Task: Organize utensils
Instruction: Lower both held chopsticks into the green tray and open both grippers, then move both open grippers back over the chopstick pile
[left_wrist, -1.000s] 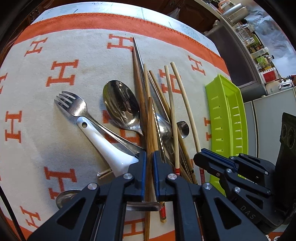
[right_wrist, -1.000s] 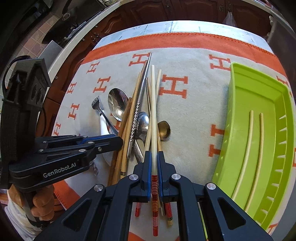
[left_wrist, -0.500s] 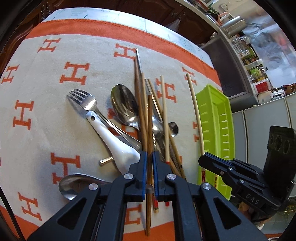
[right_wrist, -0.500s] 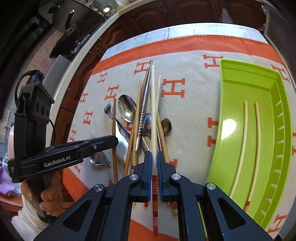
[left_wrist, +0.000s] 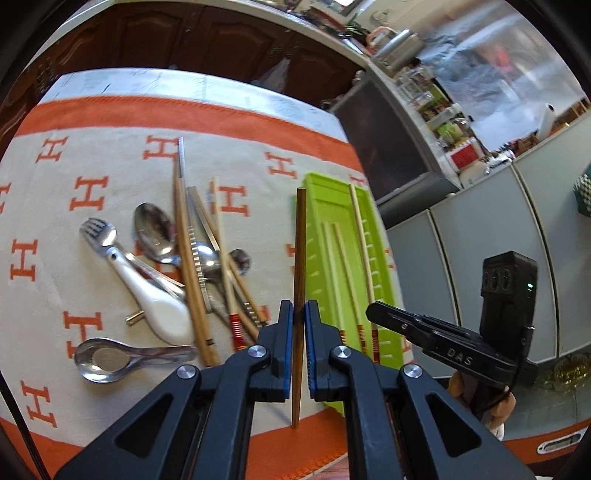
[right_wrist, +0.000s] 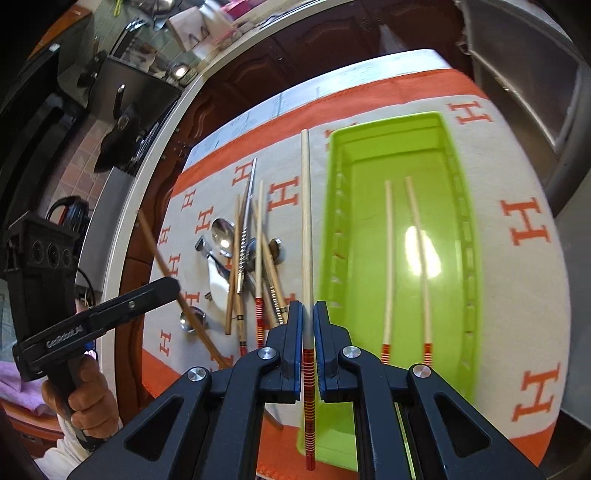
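Observation:
My left gripper (left_wrist: 298, 314) is shut on a dark brown chopstick (left_wrist: 300, 251), lifted above the cloth beside the green tray (left_wrist: 332, 195). The right gripper (right_wrist: 307, 314) is shut on a pale chopstick with a red banded end (right_wrist: 306, 229), held just left of the green tray (right_wrist: 461, 206). Two pale chopsticks (right_wrist: 388, 258) lie inside the tray. On the cloth a pile holds a fork (left_wrist: 96, 232), a metal spoon (left_wrist: 153, 227), a white ceramic spoon (left_wrist: 159, 306), a steel ladle spoon (left_wrist: 101, 360) and several chopsticks (left_wrist: 186, 258).
The orange and cream cloth (left_wrist: 92, 166) covers the table (left_wrist: 122, 79). Dark wood cabinets (left_wrist: 184, 33) stand behind it. Grey cabinet fronts (left_wrist: 480, 240) and a cluttered counter sit to the right. A hand (right_wrist: 85, 398) holds the left gripper's handle at the table's left edge.
Both grippers have risen and swung right toward the green tray, each carrying its chopstick out of the pile. The brown chopstick has left the heap; the pale one now hangs by the tray's edge.

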